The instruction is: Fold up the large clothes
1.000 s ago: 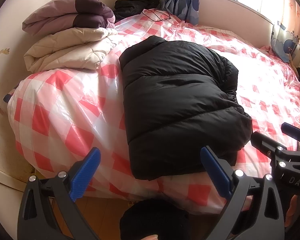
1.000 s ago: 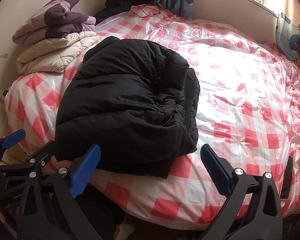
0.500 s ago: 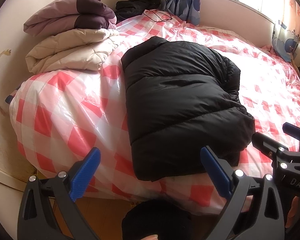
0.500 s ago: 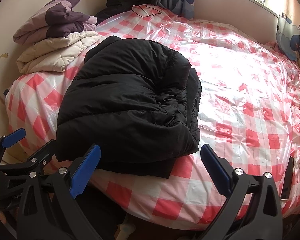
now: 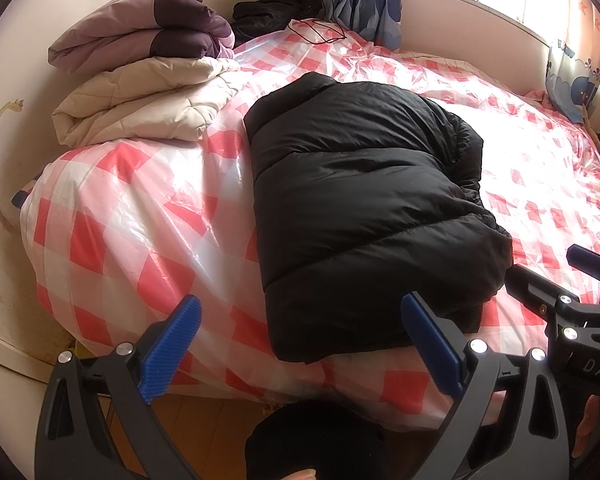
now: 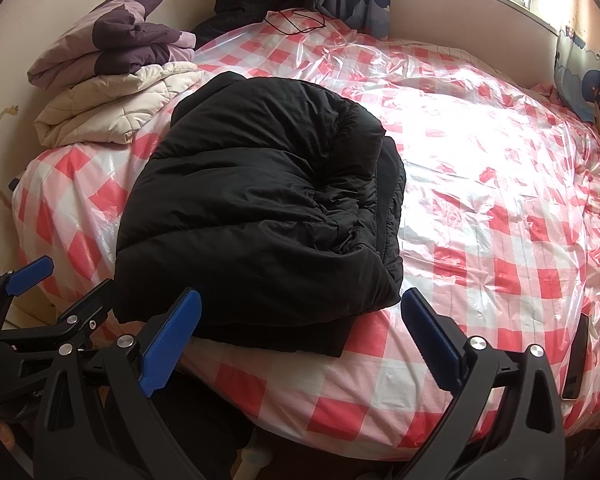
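A black puffer jacket [image 5: 360, 208] lies folded in a thick bundle on the bed [image 5: 112, 216], near its front edge; it also shows in the right wrist view [image 6: 260, 216]. My left gripper [image 5: 300, 348] is open and empty, held just off the bed's front edge below the jacket's near end. My right gripper [image 6: 300, 344] is open and empty, also off the front edge, just before the jacket's near right corner. Each gripper shows in the other's view: the right one [image 5: 572, 280] and the left one [image 6: 48, 292].
The bed has a red-and-white check cover under clear plastic [image 6: 480, 184]. Folded cream [image 5: 140, 112] and purple [image 5: 148, 28] quilts are stacked at the back left. Dark clothes [image 5: 276, 4] and a cable [image 5: 320, 32] lie at the far end. A black phone [image 6: 576, 360] lies at the right edge.
Both grippers have drifted slightly; the jacket has not moved and both grippers stay open.
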Demonstrator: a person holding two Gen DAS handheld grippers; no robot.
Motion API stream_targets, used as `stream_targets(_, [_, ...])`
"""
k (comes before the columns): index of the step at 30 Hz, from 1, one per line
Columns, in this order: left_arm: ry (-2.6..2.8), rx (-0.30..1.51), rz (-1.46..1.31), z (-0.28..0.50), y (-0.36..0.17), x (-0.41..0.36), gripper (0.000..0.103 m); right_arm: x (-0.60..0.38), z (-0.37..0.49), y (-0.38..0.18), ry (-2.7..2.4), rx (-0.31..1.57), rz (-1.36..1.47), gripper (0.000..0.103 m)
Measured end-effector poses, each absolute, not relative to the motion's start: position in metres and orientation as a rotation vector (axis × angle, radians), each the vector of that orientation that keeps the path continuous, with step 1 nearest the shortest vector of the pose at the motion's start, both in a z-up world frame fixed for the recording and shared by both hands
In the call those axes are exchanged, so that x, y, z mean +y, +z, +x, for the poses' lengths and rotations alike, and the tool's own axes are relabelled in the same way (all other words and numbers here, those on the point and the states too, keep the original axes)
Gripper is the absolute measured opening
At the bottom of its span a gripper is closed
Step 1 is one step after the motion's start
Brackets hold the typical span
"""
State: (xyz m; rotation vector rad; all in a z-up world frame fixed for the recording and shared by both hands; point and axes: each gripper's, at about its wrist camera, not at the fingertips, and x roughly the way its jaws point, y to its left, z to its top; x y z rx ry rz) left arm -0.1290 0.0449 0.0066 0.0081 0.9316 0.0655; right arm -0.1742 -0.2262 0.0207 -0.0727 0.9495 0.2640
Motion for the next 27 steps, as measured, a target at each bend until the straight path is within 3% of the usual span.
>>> stream_targets(27, [0.073, 0.933, -0.038, -0.1276, 0.0065, 0.0451, 0.096, -0.2258, -0.1742, 0.0197, 0.257, 0.95, -0.061, 0.097])
